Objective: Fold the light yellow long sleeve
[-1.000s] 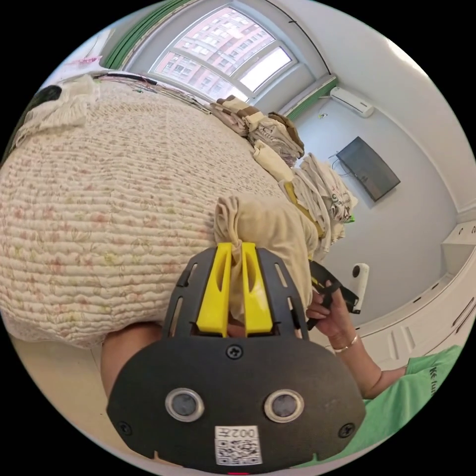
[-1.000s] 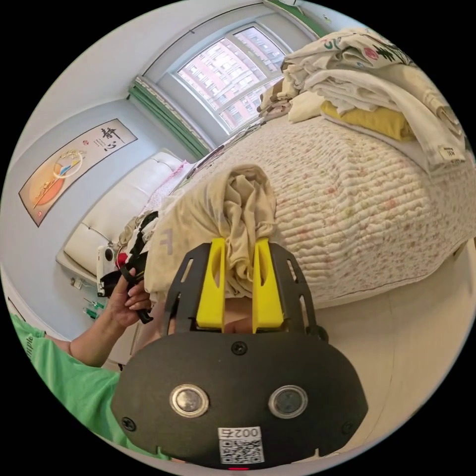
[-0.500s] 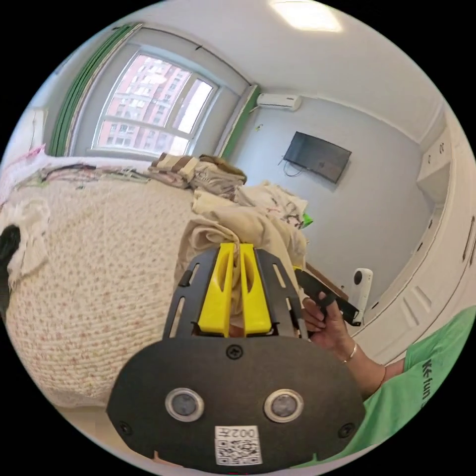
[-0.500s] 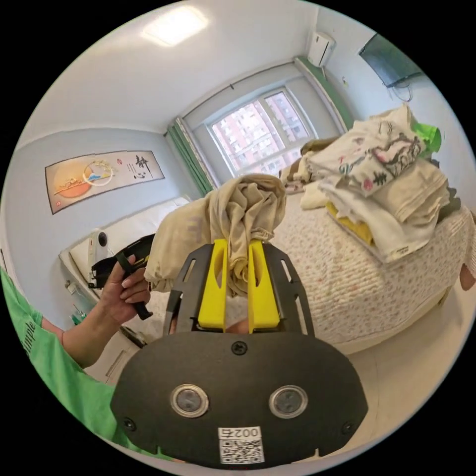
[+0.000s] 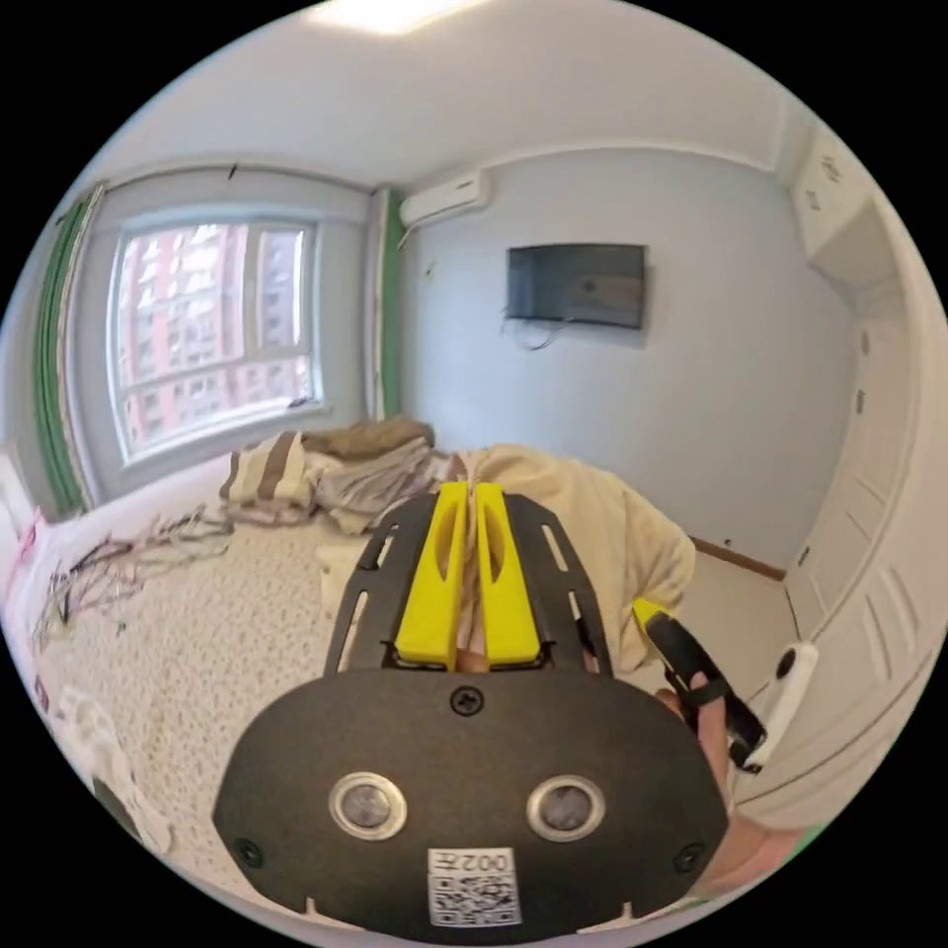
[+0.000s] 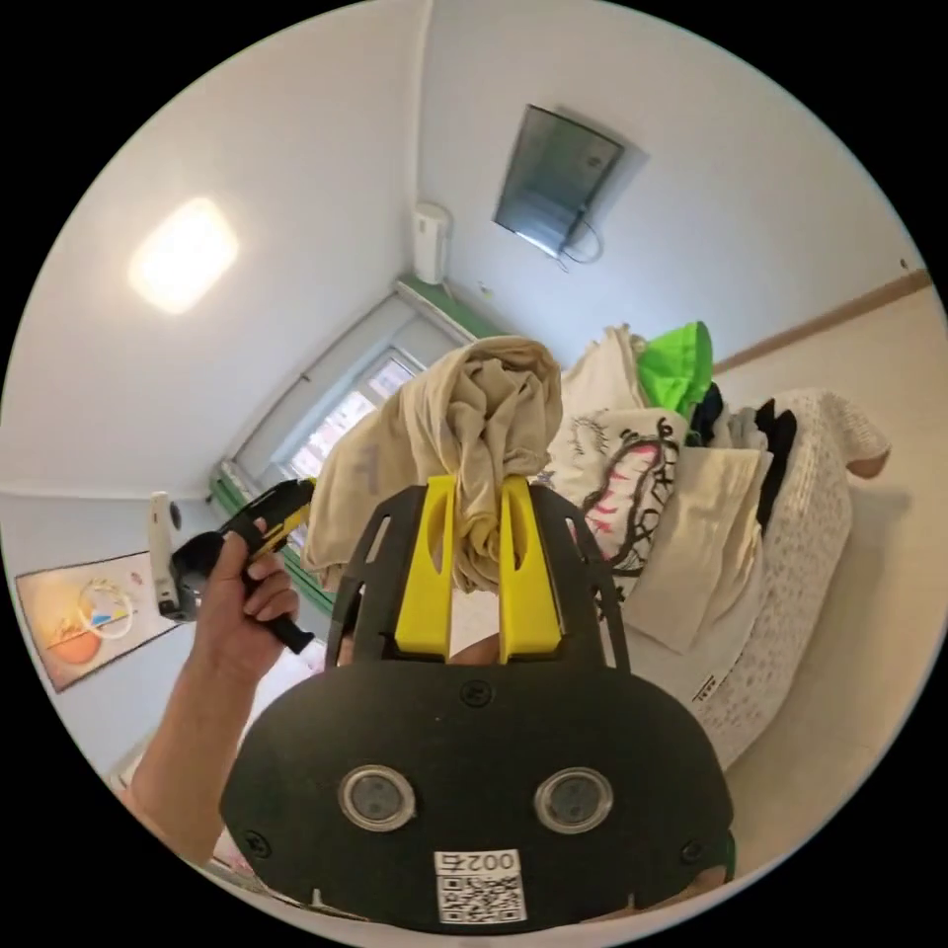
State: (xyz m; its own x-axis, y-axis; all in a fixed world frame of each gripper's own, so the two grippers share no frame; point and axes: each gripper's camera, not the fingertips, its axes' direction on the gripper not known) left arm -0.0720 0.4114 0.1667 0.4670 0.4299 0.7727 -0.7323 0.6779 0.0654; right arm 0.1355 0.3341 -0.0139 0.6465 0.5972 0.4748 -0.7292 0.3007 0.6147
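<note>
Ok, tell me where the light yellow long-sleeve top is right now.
The light yellow long-sleeve top is bunched between both grippers: pinched in the left gripper in the left gripper view, and in the right gripper beside the clothes pile in the right.

Long sleeve: pale cream-yellow, plain.
Left hand-held gripper: yellow jaws on a black body.
Right hand-held gripper: yellow jaws, black body.
Bed cover: off-white quilt with a small faded floral print.
Folded pile: white cloth with black and pink drawing.
Top garment: bright green.
Striped cloth: brown and cream bands.
Curtain: green.
Walls: pale grey-blue.
</note>
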